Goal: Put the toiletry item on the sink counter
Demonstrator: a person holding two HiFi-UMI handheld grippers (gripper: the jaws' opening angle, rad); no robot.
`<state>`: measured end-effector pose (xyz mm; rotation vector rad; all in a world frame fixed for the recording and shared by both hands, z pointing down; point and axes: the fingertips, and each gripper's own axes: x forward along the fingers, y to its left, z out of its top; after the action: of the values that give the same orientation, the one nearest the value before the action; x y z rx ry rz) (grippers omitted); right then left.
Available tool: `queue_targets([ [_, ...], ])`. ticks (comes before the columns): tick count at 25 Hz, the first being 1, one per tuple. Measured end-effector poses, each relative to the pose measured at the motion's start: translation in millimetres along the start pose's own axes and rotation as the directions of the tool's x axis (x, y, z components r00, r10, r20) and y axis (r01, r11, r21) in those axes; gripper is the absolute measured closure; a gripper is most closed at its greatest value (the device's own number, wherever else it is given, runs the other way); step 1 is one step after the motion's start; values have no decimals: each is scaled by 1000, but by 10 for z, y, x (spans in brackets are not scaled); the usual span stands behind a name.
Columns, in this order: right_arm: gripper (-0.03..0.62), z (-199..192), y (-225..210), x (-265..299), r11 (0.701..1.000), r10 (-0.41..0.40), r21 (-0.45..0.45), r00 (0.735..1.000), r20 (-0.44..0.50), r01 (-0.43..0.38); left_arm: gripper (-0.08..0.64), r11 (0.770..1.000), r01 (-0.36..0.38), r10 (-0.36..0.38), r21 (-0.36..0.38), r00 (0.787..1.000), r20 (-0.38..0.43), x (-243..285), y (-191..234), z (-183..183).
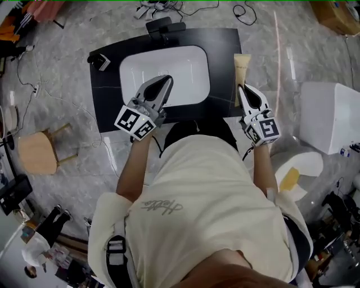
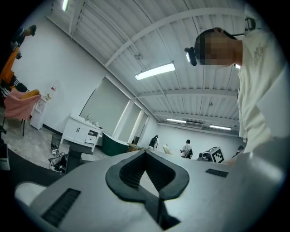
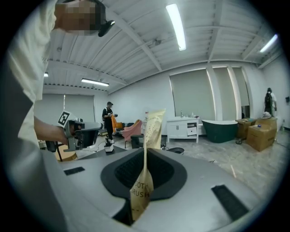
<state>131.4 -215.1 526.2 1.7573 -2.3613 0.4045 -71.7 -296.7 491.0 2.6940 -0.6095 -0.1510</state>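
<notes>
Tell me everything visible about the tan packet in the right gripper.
The packet is a flat, tan, paper-looking sleeve with dark print; the letters "OTH" and "RUSH" show. The right gripper is shut on its lower end, and the rest sticks out beyond the jaws. In the head view it lies over the black counter's right edge, beside the basin; contact is unclear.

Standing on the marble floor (image 1: 67, 101) at left, 1 wooden stool (image 1: 36, 152); at right, white toilet (image 1: 329, 115). Tangled cables (image 1: 169, 7) beyond. Farther off, green bathtub (image 3: 219, 129) beside white cabinet (image 3: 182, 128).
</notes>
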Motion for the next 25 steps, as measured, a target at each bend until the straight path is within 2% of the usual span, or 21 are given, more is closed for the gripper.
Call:
queue_targets([
  [6,568,-347,-650,-43,998,-32,49,995,-95,37,557,999,-26,27,26,999,-27,219,-135,24],
  [10,568,-729,-867,32,993,-1,117,981,-194,24,557,999,-35,37,42,998,-50,337,-183,-6],
  [14,568,-1154,-1002,199,984,53,177,952,-301,2,557,998,-54,56,30,996,-63,430,-168,-95],
  [20,568,-1633,-1135,417,975,86,224,902,-423,12,557,996,-83,84,14,993,-79,449,-75,-214],
  [25,568,-2014,-1310,504,965,65,250,862,-503,73,557,994,-110,108,-8,988,-114,475,-48,-384],
])
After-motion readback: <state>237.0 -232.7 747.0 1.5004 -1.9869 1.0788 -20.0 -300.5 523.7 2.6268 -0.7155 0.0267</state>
